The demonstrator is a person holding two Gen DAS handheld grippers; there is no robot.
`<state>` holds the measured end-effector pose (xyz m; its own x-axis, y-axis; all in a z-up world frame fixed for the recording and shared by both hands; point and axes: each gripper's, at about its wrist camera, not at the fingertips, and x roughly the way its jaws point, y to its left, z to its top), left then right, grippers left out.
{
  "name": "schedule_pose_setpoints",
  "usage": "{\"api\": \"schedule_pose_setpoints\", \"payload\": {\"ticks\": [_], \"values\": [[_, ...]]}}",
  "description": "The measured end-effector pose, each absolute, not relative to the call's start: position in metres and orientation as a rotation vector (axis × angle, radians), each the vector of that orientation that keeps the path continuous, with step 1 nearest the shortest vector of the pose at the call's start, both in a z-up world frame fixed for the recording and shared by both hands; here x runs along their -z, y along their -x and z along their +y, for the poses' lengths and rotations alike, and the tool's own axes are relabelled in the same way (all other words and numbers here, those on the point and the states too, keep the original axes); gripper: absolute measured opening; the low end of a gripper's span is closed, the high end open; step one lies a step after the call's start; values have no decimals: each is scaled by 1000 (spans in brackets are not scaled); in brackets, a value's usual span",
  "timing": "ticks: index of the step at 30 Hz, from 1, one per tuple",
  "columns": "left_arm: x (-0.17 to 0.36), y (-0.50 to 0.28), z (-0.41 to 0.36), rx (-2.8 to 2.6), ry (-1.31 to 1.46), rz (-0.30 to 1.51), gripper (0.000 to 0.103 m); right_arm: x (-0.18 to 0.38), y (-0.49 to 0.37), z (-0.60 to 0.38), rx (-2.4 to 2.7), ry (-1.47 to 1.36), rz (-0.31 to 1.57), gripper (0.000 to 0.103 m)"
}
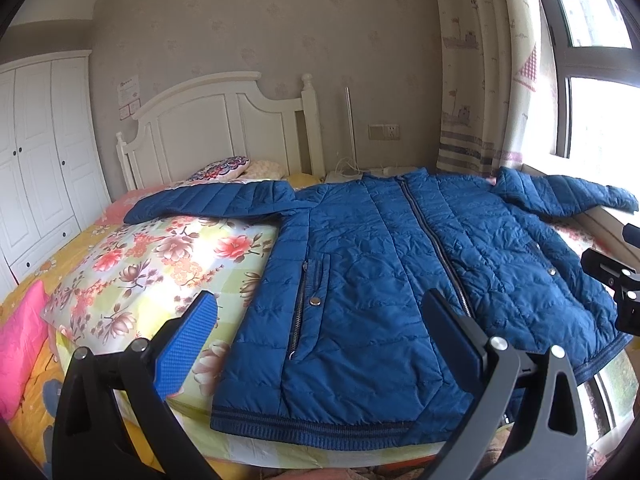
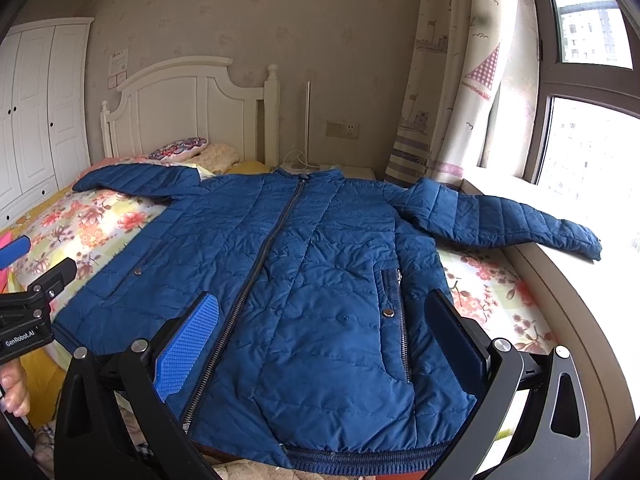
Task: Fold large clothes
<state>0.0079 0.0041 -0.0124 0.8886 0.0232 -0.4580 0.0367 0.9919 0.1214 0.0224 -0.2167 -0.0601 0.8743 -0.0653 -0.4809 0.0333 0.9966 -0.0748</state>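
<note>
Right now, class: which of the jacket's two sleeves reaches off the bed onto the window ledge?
The sleeve nearest the window: its cuff lies on the pale window ledge below the curtain. The other sleeve stays on the floral bedding, toward the wardrobe.

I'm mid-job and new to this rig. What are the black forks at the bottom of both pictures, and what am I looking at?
Those forks are handheld grippers, one in each of a person's hands; a camera on each looks forward along its two fingers. The left view shows the left gripper, open and holding nothing. The right view shows the right gripper, also open and empty. A blue quilted jacket lies zipped and spread flat, sleeves out, on a floral bedspread. One sleeve reaches the windowsill. Nothing is folded yet.
</note>
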Motion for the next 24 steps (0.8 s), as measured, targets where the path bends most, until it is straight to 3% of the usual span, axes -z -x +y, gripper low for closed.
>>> {"api": "schedule_pose_setpoints", "payload": {"ticks": [13,17,24], "values": [[25,-149,-40,157,-323,665,101,64,-121,-342,249,-152,636,99],[55,-222,-43,161,-257,821,101,73,-176,-413,391,-294,683,99],[107,-274,-33,136,-185,935,101,103,-250,-493,494,-450,746,99]]}}
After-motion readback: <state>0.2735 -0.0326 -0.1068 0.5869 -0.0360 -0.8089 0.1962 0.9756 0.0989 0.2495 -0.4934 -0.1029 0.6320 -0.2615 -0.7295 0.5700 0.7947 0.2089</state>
